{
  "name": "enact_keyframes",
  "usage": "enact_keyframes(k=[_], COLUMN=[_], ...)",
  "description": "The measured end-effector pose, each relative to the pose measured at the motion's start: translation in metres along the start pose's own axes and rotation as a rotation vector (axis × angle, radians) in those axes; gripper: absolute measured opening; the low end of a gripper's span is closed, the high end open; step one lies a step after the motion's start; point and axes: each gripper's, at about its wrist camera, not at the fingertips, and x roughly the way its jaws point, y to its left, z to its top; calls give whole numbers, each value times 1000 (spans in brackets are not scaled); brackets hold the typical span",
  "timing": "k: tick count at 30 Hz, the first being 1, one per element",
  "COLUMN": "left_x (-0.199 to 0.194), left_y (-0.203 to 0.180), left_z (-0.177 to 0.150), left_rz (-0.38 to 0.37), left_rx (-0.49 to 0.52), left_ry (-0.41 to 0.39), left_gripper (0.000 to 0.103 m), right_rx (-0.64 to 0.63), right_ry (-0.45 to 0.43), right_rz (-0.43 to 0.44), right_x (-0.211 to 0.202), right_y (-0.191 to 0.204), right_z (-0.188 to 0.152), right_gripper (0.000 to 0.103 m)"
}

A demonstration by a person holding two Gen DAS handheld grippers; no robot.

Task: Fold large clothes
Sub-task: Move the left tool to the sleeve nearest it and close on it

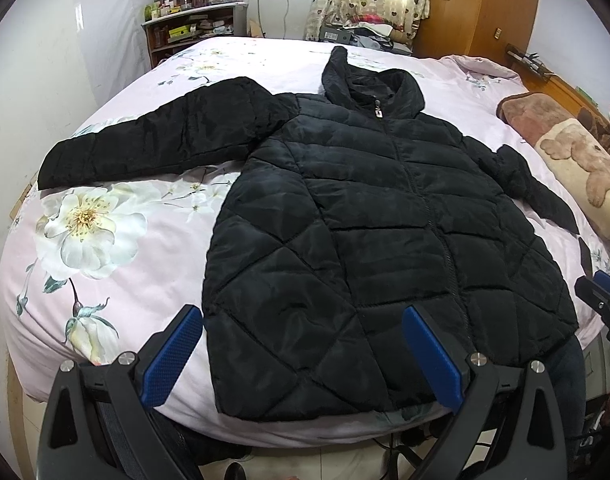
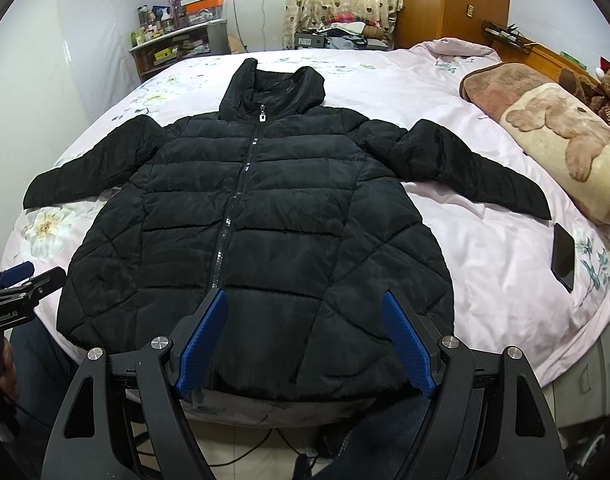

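Left tongs [image 1: 301, 354] and right tongs [image 2: 305, 338] are both released, blue pads spread wide, grasping nothing, and hover at the near edge of the bed [image 2: 485, 240] above the jacket hem. The black quilted jacket [image 2: 257, 216] lies flat, front up and zipped, in the middle of the bed, hem at the near edge, both sleeves spread sideways, hood toward the far edge. A dark phone [image 2: 564, 258] lies near the right edge. Pillows [image 2: 561, 136] occupy the far right corner.
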Motion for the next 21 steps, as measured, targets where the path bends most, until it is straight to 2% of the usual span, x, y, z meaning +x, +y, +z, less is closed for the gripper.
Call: enact_keyframes(k=[9, 21], left_x=[31, 76], left_y=[36, 119], left_z=[28, 78], left_rz=[7, 44], left_rx=[-82, -246], left_ry=[-8, -68], left_gripper=[101, 101], right_rx=[-29, -123], right_ry=[-11, 4], right_rz=[50, 87], right_x=[32, 93], right_y=[13, 53], right_z=[33, 81], right_gripper=[79, 79])
